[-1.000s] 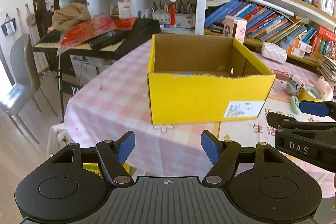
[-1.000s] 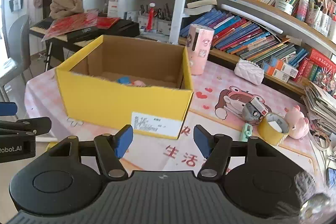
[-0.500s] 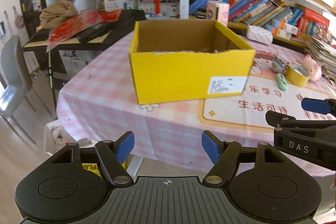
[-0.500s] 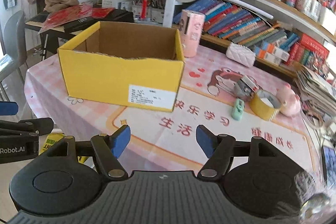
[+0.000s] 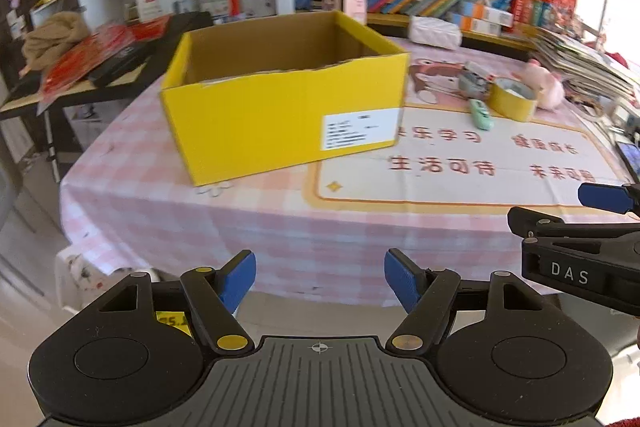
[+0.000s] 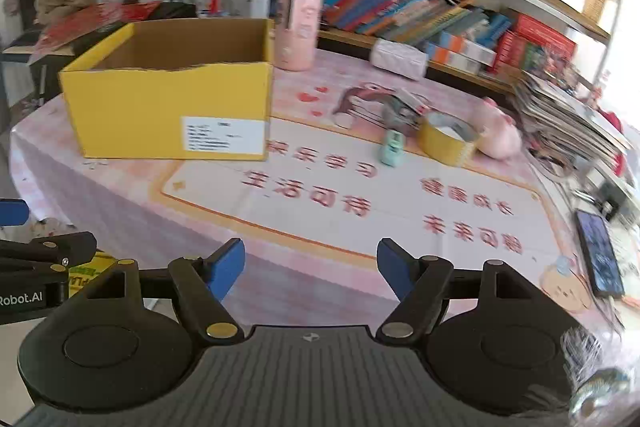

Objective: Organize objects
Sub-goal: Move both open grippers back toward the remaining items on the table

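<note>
An open yellow cardboard box (image 5: 280, 107) (image 6: 172, 107) stands on the left part of the pink checked table; its inside is hidden from here. To its right lie a yellow tape roll (image 6: 448, 139) (image 5: 512, 99), a small mint green object (image 6: 392, 147) (image 5: 480, 113), a grey tape dispenser (image 6: 400, 107) and a pink pig toy (image 6: 498, 131). My left gripper (image 5: 320, 279) is open and empty, off the table's near edge. My right gripper (image 6: 310, 267) is open and empty, at the near edge.
A pink cylindrical tin (image 6: 300, 27) stands behind the box. A white quilted pouch (image 6: 396, 59) lies by the bookshelf (image 6: 440, 11). A stack of magazines (image 6: 568, 115) and a phone (image 6: 600, 251) lie at the right. A keyboard stand with red bags (image 5: 92, 63) is at the left.
Both grippers have pulled back from the box and swung to the right, so the table's right side with the tape and toys has come into view. Both stay open.
</note>
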